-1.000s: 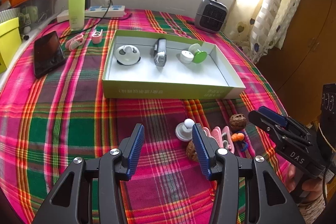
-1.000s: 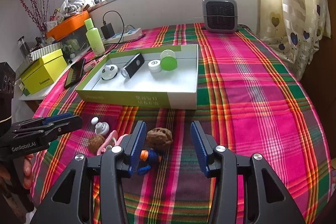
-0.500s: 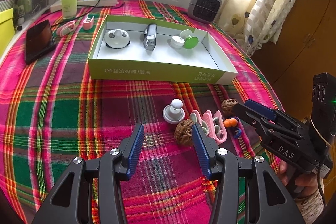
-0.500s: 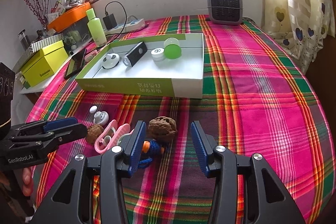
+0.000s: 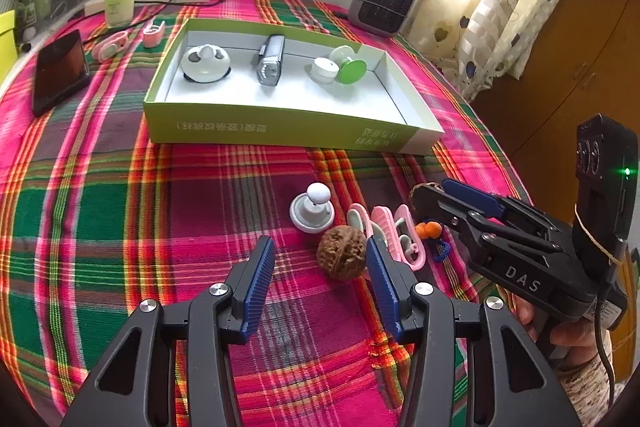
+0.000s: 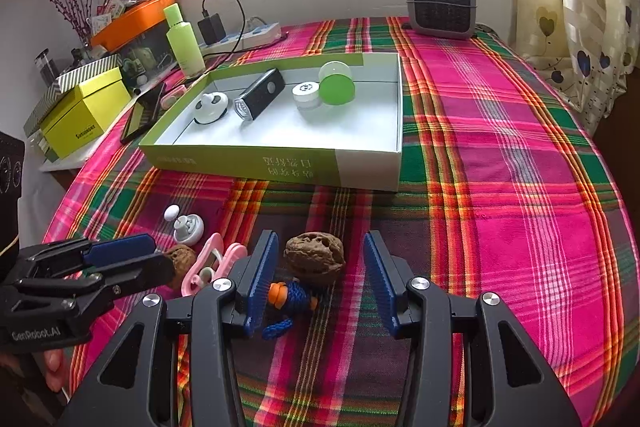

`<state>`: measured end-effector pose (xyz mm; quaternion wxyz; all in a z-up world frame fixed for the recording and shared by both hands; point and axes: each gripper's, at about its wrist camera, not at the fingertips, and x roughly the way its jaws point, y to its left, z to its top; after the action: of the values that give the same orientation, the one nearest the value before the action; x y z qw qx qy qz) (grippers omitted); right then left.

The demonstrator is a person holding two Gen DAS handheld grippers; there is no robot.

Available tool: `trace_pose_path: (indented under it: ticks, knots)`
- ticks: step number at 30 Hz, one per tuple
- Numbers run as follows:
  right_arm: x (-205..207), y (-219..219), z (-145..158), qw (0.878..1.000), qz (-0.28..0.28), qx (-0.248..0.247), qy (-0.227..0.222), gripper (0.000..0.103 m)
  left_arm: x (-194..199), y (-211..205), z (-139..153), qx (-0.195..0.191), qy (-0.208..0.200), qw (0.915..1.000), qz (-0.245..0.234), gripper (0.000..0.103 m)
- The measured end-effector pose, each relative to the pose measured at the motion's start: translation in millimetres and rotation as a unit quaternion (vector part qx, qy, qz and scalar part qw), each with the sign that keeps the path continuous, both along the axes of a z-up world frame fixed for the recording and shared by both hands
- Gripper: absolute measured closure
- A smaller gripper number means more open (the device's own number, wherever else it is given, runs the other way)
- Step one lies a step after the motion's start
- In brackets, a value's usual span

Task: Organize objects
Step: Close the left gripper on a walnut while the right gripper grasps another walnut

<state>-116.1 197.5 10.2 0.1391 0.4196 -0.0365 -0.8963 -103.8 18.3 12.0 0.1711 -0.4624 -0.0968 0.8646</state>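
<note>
Closer in now than a second ago — left hand-held gripper point(image 5: 320, 267) open beside one walnut point(image 5: 342, 257), right hand-held gripper point(image 6: 320, 263) open around the other walnut point(image 6: 315, 257). Both nuts on the plaid desk point(image 6: 500, 187), short of the green box point(image 6: 280, 163) — pickups likely next.

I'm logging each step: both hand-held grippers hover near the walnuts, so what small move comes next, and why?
Probably lower the right hand-held gripper and close on the walnut: it lies between the open jaws, untouched, while the green box beyond has room.
</note>
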Motion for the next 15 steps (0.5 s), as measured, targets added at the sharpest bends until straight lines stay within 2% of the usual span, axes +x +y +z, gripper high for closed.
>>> trace_pose_path:
  ticks: [5, 12, 15]
  knots:
    - [-5.2, 4.2, -2.7, 1.000, -0.002, -0.012, -0.009, 0.057, -0.2, 3.7, -2.9, -0.003, -0.004, 1.0000, -0.004, 0.057]
    - [-5.9, -0.7, -5.4, 1.000, 0.007, 0.007, -0.014, 0.057, -2.2, 4.3, -4.0, -0.004, -0.005, 1.0000, -0.001, 0.057]
    - [-5.1, 1.2, -5.2, 1.000, 0.006, 0.005, -0.011, 0.061, -3.4, 4.9, -3.9, -0.006, -0.004, 1.0000, 0.001, 0.057]
